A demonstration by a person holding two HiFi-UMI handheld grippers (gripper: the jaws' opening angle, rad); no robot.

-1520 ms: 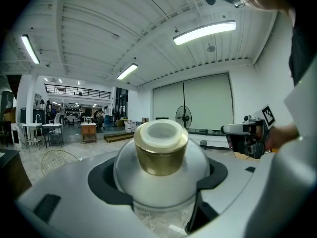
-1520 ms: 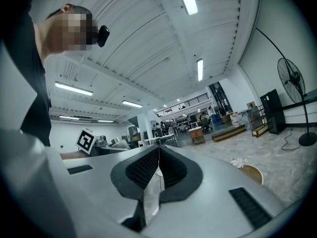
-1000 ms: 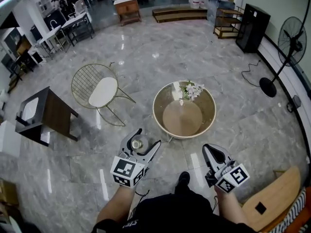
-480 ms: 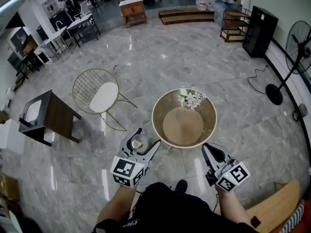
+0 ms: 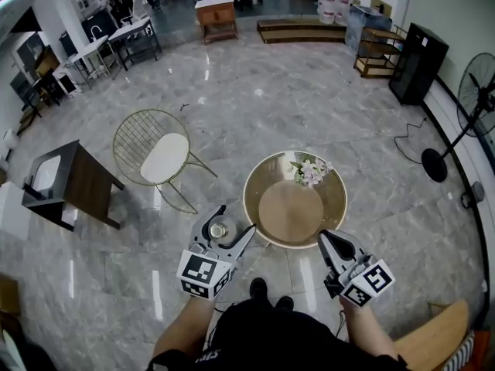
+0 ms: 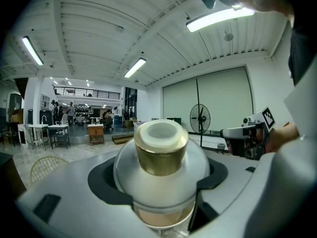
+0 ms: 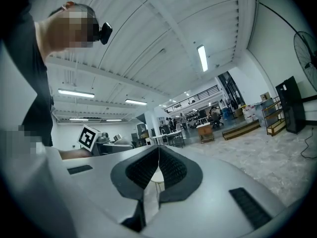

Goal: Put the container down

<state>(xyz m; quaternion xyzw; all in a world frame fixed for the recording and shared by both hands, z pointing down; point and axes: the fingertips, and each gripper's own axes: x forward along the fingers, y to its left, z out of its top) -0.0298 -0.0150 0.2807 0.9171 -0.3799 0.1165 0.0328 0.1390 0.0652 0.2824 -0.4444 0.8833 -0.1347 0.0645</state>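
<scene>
Frosted glass, round-bodied with a gold collar: the container [image 6: 161, 155] sits pinched between the jaws of my left tool [image 5: 232, 222], held above the floor. It looks smooth, fragile and fairly light, so gripping around its belly seems soundest. My right tool [image 5: 334, 242] is pressed together, empty. Just ahead stands the round surface [image 5: 336, 207].

Container [image 6: 159, 155]: translucent white globe, gold collar, white cap. Left gripper [image 5: 234, 221] and right gripper [image 5: 331, 242]: grey bodies, black pads, black-and-white square markers. Floor [image 5: 255, 91]: grey veined marble.
</scene>
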